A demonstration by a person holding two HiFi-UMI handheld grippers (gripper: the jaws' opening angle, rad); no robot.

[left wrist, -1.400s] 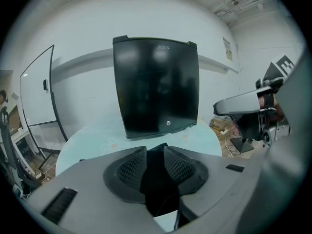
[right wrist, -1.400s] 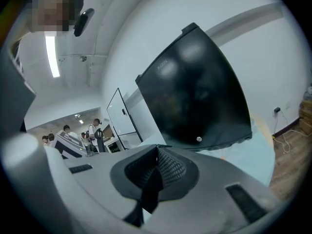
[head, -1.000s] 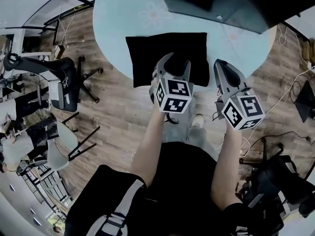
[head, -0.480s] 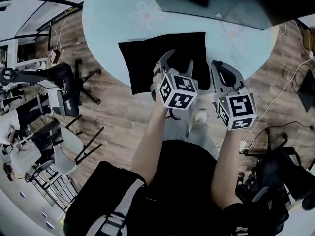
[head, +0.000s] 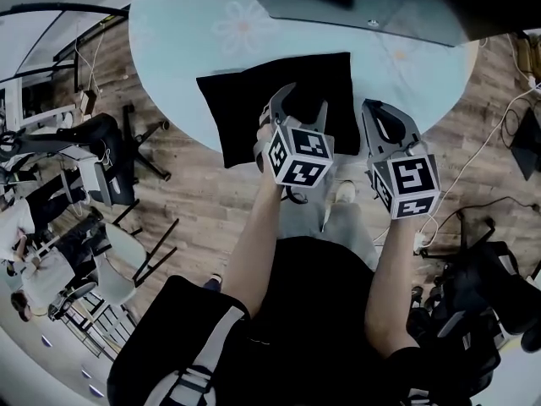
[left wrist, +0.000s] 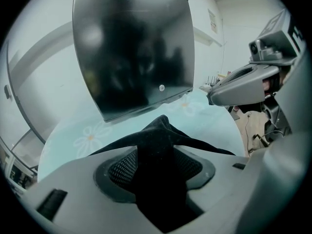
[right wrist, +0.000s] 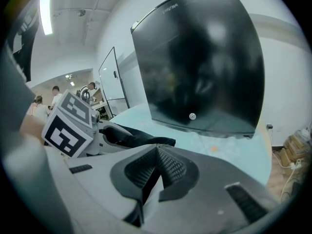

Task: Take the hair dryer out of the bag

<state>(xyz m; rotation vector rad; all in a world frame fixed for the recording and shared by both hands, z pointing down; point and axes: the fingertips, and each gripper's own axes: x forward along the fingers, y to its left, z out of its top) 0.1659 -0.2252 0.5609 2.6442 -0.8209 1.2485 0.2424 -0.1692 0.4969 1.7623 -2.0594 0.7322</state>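
**Black bag (head: 254, 100) pinched on a pale blue table (head: 186, 41)**

The bag lies flat at the table's near edge. The left gripper (head: 304, 101) has just been closing. Its jaws stand fairly wide, with a raised fold of the bag pressed between them. The right gripper (head: 372, 108) hangs just beside the bag, jaws together and empty. The hair dryer is out of sight.

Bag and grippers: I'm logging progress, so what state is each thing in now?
Bag: flat on the table, near edge bunched up.
Left gripper: jaws have just been closing, pinching bag fabric.
Right gripper: shut, empty.
Monitor: screen dark.
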